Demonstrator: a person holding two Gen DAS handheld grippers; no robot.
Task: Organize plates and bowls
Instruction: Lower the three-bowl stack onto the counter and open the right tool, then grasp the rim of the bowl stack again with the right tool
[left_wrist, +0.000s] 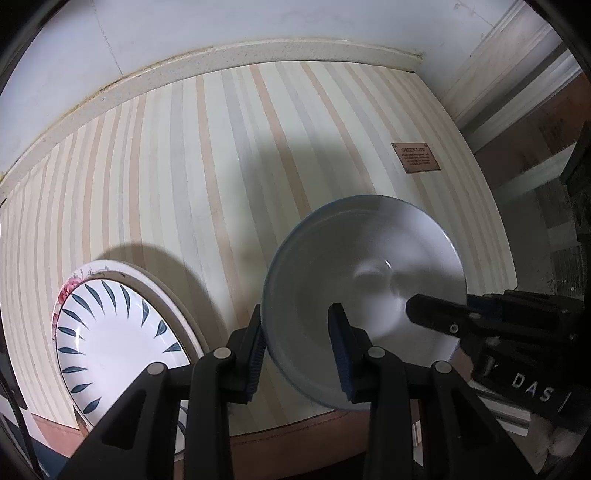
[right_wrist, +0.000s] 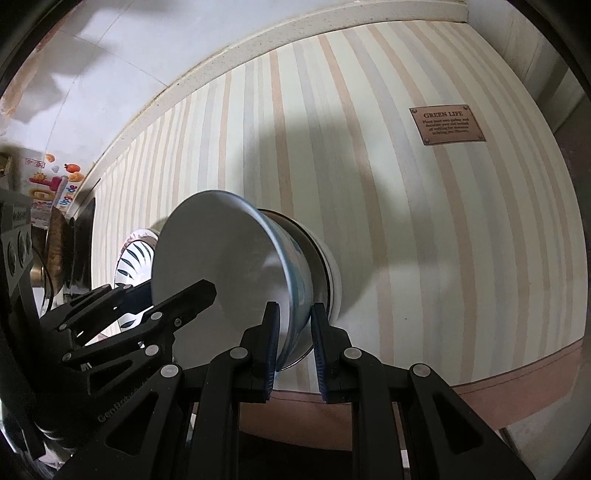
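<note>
Three stacked bowls (right_wrist: 236, 266), two plates (left_wrist: 110, 332), two tools (left_wrist: 299, 350)

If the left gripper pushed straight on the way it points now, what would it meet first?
The left gripper is already clamped on the rim of the white bowl with the blue rim, so the bowl would move with it. Beyond that lies the striped table mat, probably the first thing the bowl would meet, though depth is unclear.

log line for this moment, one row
left tool: shut on bowl rim | right tool: shut on same rim | leaf-pattern plate: beside, on striped mat
</note>
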